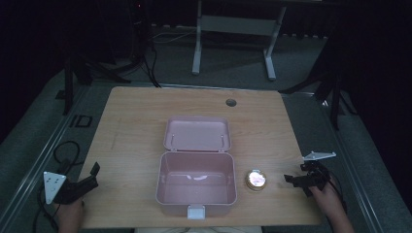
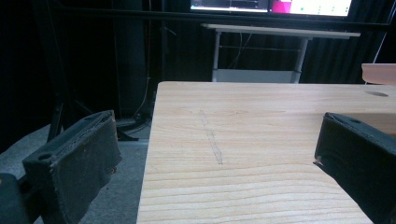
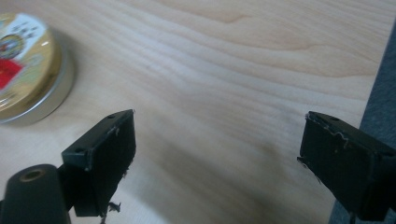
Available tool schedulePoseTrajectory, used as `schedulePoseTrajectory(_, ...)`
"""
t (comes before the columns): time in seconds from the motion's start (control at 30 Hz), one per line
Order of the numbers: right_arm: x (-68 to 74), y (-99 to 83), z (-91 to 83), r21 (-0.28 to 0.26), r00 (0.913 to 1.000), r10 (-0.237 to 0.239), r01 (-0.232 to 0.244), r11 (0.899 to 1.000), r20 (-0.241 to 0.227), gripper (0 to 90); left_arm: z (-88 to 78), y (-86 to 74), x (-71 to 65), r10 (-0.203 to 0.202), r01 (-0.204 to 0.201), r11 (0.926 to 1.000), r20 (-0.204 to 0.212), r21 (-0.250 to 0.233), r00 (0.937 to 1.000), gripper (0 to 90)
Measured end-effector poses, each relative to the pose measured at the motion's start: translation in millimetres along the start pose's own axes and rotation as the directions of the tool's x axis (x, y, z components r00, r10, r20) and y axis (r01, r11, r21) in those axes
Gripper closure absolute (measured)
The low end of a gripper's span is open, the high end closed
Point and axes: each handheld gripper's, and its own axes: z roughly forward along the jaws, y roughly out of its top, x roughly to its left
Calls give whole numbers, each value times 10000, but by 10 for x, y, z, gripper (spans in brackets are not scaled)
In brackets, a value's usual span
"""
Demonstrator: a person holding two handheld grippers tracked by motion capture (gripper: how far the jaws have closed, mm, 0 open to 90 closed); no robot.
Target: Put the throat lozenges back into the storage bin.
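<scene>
Wood-grain worktop (image 1: pixel 131 126), pale, with a round cable hole near its far edge; dark room beyond, a white-legged desk frame on grey floor behind, and lit monitor strips along the top of the left gripper view.

Pink lunch box (image 1: pixel 196 187) sits centre-front, lid (image 1: pixel 197 133) thrown back flat toward the far side, tray seemingly bare apart from a pale glint on its floor, white latch at the near wall. Long axis of the box runs left-right across the worktop.

Round gold tin (image 1: pixel 255 179) — printed lid, red patch showing in the right gripper view (image 3: pixel 25 70) — lies flat on the wood just right of the box, not touching it.

Key relation: the tin lies to the left of the right hand-held gripper (image 1: pixel 297 178), between it and the box, near but apart. In the right gripper view the tin is up and to the left of the jaws, outside their gap. Being round, it offers no preferred grasp axis. Right hand is clearly the nearer one; likely move is a short reach leftward, then carry over the box wall.

Right hand-held gripper: jaws spread wide, nothing between them.

Left hand-held gripper (image 1: pixel 86 180) at the front-left corner, well apart from the box, jaws likewise parted and empty, one hanging off the worktop edge.
</scene>
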Motion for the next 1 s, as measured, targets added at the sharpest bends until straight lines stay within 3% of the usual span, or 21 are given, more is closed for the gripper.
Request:
schedulePoseTrajectory(0.1, 15, 55, -48, 702, 9987, -471, 482, 9964, -181, 103, 1, 0, 1, -5, 5, 10000, 4, 8, 10000, 4)
schedulePoseTrajectory(0.23, 54, 135, -109, 1615, 9939, -1005, 1066, 9811, -450, 103, 0, 0, 2, -10, 10, 10000, 8, 4, 10000, 4)
schedulePoseTrajectory(0.3, 77, 177, -138, 2147, 9907, -1226, 1324, 9677, -587, 103, 1, 1, 5, -35, 35, 10000, 26, 26, 10000, 4)
schedulePoseTrajectory(0.4, 123, 240, -180, 2940, 9825, -1695, 1848, 9378, -770, 103, 2, 1, 7, -72, 72, 10000, 30, 9, 10000, 4)
schedulePoseTrajectory(0.53, 187, 322, -229, 3983, 9708, -1990, 2366, 8862, -1339, 103, 1, 1, 6, -38, 38, 10000, 31, 26, 10000, 4)
schedulePoseTrajectory(0.7, 256, 374, -220, 5410, 9559, -2303, 2931, 7883, -1823, 103, 0, 0, 4, -34, 34, 10000, 25, 5, 10000, 4)
schedulePoseTrajectory(0.77, 279, 385, -223, 5628, 9486, -2459, 3161, 7638, -1990, 137, 0, 0, 4, -53, 54, 10000, 21, -12, 10000, 4)
schedulePoseTrajectory(0.9, 295, 420, -235, 5706, 9447, -2576, 3280, 7529, -2031, 131, 0, 1, 4, -16, 16, 10000, 29, 16, 10000, 4)
schedulePoseTrajectory(1.0, 305, 459, -247, 5631, 9429, -2576, 3329, 7564, -2114, 129, 1, 1, 5, -31, 31, 10000, 33, 17, 10000, 4)
